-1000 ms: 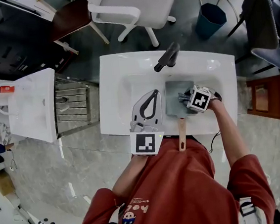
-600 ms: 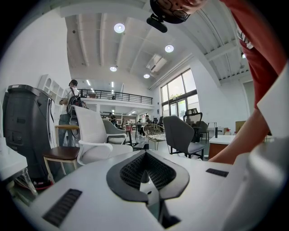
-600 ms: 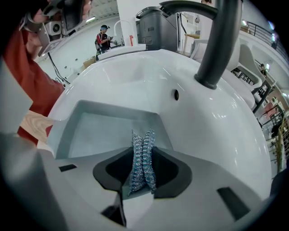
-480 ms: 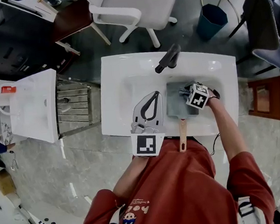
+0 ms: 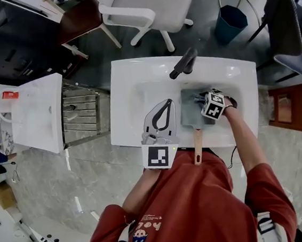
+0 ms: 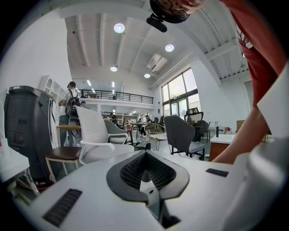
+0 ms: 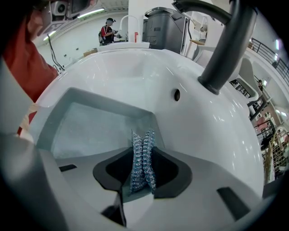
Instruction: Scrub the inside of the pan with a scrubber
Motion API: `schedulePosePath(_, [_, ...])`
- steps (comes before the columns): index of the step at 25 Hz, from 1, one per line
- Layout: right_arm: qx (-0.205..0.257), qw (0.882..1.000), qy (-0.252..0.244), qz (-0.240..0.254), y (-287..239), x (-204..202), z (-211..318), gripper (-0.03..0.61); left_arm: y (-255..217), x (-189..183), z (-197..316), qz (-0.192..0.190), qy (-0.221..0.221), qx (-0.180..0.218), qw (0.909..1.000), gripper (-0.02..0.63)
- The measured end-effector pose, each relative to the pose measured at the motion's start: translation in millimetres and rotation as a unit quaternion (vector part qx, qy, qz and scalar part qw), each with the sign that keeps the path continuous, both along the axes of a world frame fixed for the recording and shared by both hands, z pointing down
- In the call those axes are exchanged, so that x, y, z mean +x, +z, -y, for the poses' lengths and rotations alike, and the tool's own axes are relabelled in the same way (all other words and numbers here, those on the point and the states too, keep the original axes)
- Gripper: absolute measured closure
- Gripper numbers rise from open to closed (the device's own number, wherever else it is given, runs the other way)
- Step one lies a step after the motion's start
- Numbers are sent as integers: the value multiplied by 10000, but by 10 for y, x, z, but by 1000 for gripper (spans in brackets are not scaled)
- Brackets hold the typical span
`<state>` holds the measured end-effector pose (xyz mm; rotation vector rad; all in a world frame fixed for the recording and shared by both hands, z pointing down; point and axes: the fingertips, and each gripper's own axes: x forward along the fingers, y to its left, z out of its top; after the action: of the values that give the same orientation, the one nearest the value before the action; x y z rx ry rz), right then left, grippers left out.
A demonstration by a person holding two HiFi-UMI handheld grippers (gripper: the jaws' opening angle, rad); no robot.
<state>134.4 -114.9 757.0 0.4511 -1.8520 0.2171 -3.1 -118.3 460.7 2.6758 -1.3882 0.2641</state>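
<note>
In the white sink (image 5: 125, 77), the right gripper (image 7: 143, 155) is clamping the steel scrubber (image 7: 143, 137) over the grey pan (image 5: 192, 117) (wooden handle toward the person); the left gripper (image 5: 165, 103) is sitting closed, empty, beside it.

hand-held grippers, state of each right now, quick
Left hand-held gripper: closed, empty.
Right hand-held gripper: closed on the scrubber, over the pan.

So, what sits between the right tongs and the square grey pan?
A silvery wire-mesh scrubber, clamped in the tongs of the right gripper, pokes toward the square grey pan. The right gripper view shows it.
</note>
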Motion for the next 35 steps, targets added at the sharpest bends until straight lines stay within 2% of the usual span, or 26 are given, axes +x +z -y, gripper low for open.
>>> schedulePosePath(12, [2, 9998, 181, -113, -12, -7, 4, 445, -95, -28, 39, -69, 3, 151, 9999, 603])
schedulePosePath(16, [39, 9962, 792, 372, -248, -19, 86, 445, -123, -55, 63, -130, -46, 171, 9998, 603])
schedulePosePath(21, [534, 9881, 1230, 754, -701, 70, 77, 442, -126, -54, 114, -139, -48, 186, 9997, 603])
schedulePosePath(24, [885, 9774, 1576, 1093, -1040, 160, 26, 442, -147, -47, 139, -141, -28, 216, 9997, 603])
schedulePosePath(27, [1320, 9569, 2033, 1598, -1472, 190, -5, 442, -180, -49, 169, -146, -33, 242, 9996, 603])
schedulePosePath(30, [1841, 9247, 2534, 2164, -1936, 193, -14, 439, -262, -26, 203, -150, 9, 331, 9993, 603])
schedulePosePath(33, [2436, 8810, 2992, 2738, -2423, 219, -7, 434, -409, -2, 269, -159, 62, 557, 9983, 603])
schedulePosePath(35, [2951, 8414, 3344, 3051, -2760, 311, 8, 434, -457, 0, 291, -164, 74, 592, 9981, 603])
